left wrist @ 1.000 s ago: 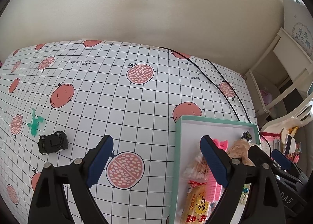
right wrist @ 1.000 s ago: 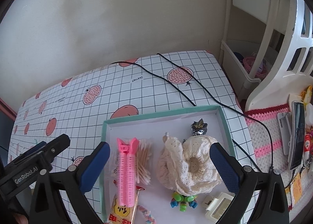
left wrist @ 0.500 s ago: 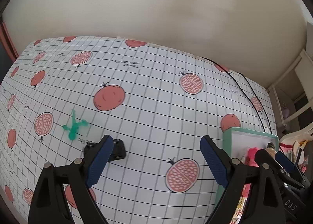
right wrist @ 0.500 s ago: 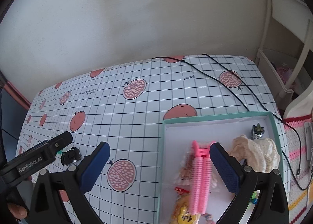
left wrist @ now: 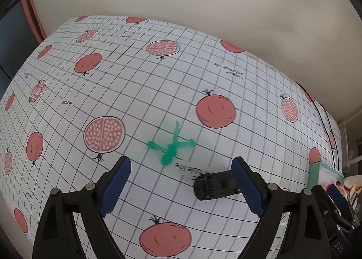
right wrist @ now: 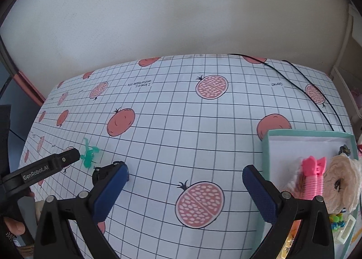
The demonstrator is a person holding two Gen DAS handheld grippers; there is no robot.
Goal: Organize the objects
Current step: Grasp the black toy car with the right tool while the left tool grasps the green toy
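Note:
A green toy figure [left wrist: 172,146] lies on the pomegranate-print tablecloth, just beyond my open, empty left gripper [left wrist: 181,185]. A black toy car [left wrist: 215,185] lies beside it, touching or just in front of the left gripper's right finger [left wrist: 246,187]. In the right wrist view the figure [right wrist: 88,155] and the car [right wrist: 99,174] sit at far left, the car partly hidden behind a finger [right wrist: 110,187]. My right gripper [right wrist: 184,192] is open and empty above the cloth. The teal-rimmed box [right wrist: 294,133] at right holds a pink hair clip [right wrist: 313,177] and a cream lace piece [right wrist: 344,179].
Black cables [right wrist: 312,91] run across the cloth's far right corner. The box's corner [left wrist: 316,172] shows at the right of the left wrist view. A wall stands behind the table. The table's left edge [right wrist: 34,91] drops off beside a pink strip.
Both grippers have swung left, away from the box. The green figure and black car have come from the left into the middle of the left wrist view, much closer.

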